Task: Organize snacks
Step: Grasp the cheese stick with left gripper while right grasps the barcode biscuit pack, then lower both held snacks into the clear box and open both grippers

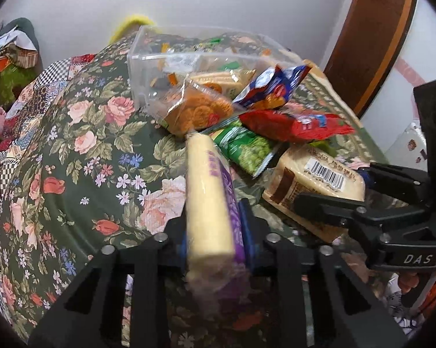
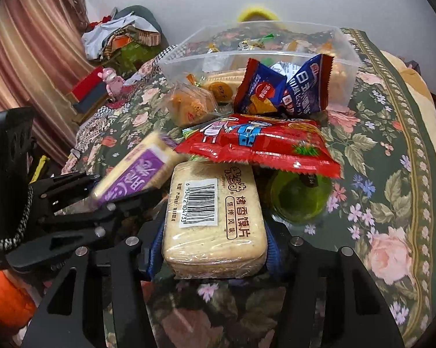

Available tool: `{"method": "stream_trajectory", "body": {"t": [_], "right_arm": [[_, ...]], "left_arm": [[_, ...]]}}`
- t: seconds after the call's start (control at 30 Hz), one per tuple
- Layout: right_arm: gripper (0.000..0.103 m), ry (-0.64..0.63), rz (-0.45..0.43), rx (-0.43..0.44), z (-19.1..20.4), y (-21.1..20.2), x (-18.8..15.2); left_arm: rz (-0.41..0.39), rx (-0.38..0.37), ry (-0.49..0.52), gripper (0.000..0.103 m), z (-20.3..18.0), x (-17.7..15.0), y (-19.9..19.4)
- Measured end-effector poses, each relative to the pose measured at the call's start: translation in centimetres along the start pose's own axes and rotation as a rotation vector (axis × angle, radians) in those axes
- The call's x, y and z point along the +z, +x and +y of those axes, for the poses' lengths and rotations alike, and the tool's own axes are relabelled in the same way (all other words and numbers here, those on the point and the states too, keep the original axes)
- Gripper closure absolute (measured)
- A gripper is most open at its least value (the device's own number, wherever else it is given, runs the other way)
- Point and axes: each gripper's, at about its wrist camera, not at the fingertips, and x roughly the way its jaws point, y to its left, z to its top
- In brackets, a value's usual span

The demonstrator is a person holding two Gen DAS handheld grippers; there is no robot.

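1. Grip state: the left gripper (image 1: 215,232) is closed on a long purple-labelled cracker pack (image 1: 210,200), pinched between its blue pads and pointing forward. The right gripper (image 2: 215,249) is closed across a wide beige biscuit pack (image 2: 215,217), whose far end runs under a red snack bag (image 2: 258,145).
2. Placement: the clear plastic bin (image 1: 144,66), already part-filled, sits ahead of both grippers beyond the loose pile on the floral cloth (image 1: 81,156). Between grippers and bin lie the red bag, a green pea packet (image 1: 246,148), a blue chip bag (image 2: 278,90) leaning on the bin's front wall, and a clear bag of orange rounds (image 1: 197,110).
3. Risks, as I judge them: lifting the beige pack could drag the red bag off the heap, since that bag overlaps it. The two grippers are close, the right one just beside the left's load, so moving together could knock packs. The purple pack is held near one end and may swing or slip.
4. Writing: the beige pack shows a barcode with digits beginning 6 934 and Chinese text reading 烤香馍片. "DAS" is printed on the right gripper's body. Other labels are too blurred to read.
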Motion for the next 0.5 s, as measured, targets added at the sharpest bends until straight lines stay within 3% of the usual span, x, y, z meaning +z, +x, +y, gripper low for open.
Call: {"method": "stream_trajectory", "body": {"t": [0.03,0.5], "right_arm": [[0.051,0.002,-0.009,0.001,0.0,-0.5,-0.1],[0.051,-0.023,-0.175,-0.024,0.7,-6.7,1.5]], "left_arm": [[-0.007,-0.002,0.002,0.081,-0.1,0.1,-0.3],[-0.144,-0.009,0.021,0.081,-0.6,2.3,-5.9]]}}
